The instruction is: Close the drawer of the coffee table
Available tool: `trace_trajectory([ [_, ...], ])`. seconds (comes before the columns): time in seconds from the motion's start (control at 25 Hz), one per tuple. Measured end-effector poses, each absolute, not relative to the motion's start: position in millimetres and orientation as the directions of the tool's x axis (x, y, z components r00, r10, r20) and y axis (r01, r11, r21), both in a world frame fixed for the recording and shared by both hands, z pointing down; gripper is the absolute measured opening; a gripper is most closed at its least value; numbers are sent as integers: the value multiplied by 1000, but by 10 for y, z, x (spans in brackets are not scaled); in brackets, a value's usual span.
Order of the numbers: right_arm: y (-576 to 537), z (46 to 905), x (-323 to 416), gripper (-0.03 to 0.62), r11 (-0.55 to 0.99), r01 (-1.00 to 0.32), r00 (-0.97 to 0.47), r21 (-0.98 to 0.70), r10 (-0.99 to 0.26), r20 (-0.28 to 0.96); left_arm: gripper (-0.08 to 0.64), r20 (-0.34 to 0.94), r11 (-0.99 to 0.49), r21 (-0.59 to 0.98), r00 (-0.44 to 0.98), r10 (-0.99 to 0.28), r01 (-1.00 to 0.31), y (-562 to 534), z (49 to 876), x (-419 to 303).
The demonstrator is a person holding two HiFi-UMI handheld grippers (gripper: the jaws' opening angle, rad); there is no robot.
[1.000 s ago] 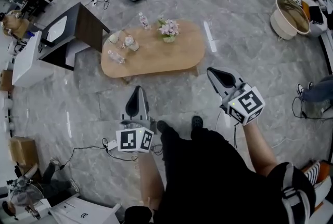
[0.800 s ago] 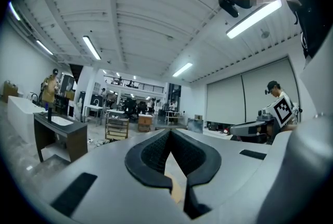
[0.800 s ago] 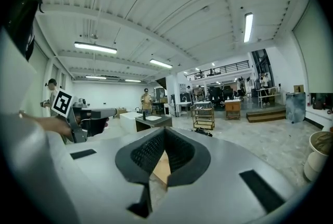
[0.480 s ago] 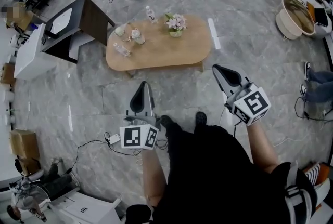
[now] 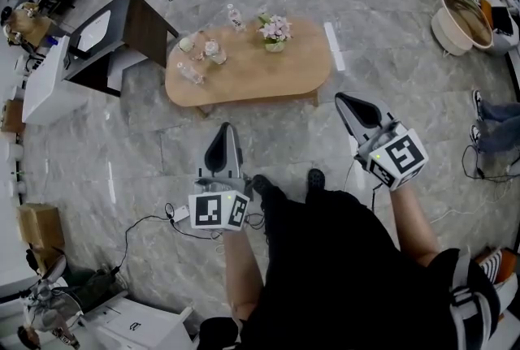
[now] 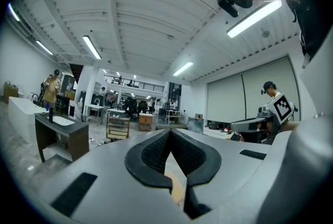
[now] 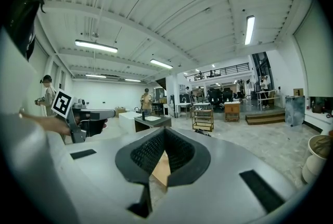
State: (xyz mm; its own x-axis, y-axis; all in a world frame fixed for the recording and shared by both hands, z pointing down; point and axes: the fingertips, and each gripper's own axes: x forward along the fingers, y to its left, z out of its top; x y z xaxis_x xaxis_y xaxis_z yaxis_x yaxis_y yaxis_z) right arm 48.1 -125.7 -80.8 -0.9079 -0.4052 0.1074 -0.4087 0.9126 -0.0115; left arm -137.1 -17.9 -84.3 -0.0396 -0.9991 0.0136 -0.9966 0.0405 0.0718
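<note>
Hardly anything has moved: the coffee table [image 5: 260, 76] sits a touch higher and further right in the head view than a second ago, and both tools hold their places. It stands on the grey floor [image 5: 390, 7] ahead of the person, well apart from both tools. A pale strip [image 5: 334, 47] juts at its right end; whether that is the drawer cannot be told. The left gripper [image 5: 227, 128] and right gripper [image 5: 340, 97] point toward the table, each with its jaws pressed together on nothing.

Flowers [image 5: 275, 29] and bottles [image 5: 236, 18] on coffee table [image 5: 260, 79]
</note>
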Motion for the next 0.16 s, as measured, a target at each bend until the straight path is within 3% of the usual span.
trace_trajectory([
  [0.16, -1246, -801, 503, 12, 915, -404, -910, -8, -401, 109, 12, 19, 41, 65, -40, -999, -997, -174, -834, -1335],
])
